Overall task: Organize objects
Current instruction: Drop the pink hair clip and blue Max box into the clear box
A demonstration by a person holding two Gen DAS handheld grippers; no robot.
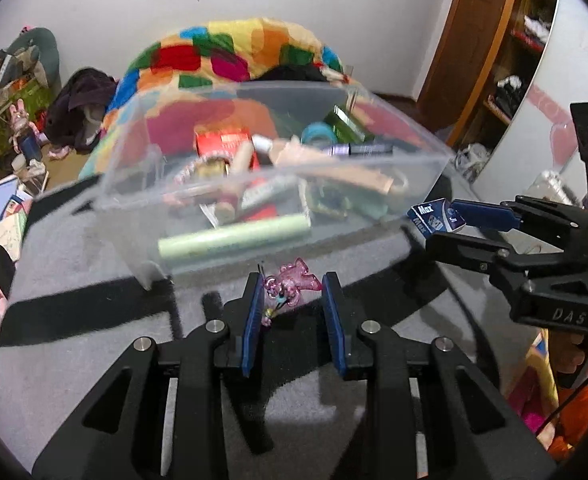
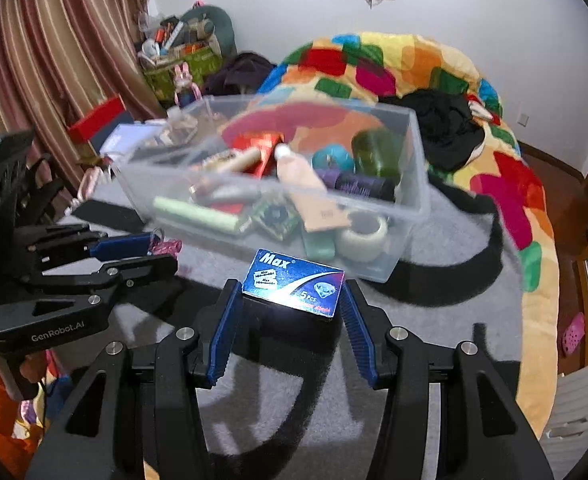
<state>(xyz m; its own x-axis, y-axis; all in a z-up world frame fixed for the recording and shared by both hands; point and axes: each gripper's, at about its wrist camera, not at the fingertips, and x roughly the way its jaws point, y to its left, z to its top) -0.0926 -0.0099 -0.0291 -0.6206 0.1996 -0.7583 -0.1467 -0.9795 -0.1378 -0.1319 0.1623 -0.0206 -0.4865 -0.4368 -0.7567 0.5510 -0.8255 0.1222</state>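
A clear plastic bin [image 1: 126, 220] [image 2: 419, 184] stands on a grey mat and holds several small things: a pale green tube [image 1: 234, 240], a tape roll [image 2: 364, 238], and a red box [image 1: 222, 142]. Just in front of it, my left gripper [image 1: 292, 286] [image 2: 166, 253] is shut on a pink see-through bear charm [image 1: 294, 280] [image 2: 169, 246], held above the mat. My right gripper [image 2: 292, 300] [image 1: 440, 224] is shut on a small blue "Max" box [image 2: 294, 286] [image 1: 434, 214], near the bin's front right corner.
The grey mat with black stripes [image 1: 74, 264] [image 2: 446, 280] lies on a bed with a bright patchwork quilt [image 1: 234, 48] [image 2: 374, 60]. Black clothes [image 2: 446, 124] lie behind the bin. Cluttered bags and boxes [image 1: 10, 92] stand at the left, a wardrobe [image 1: 506, 48] at the right.
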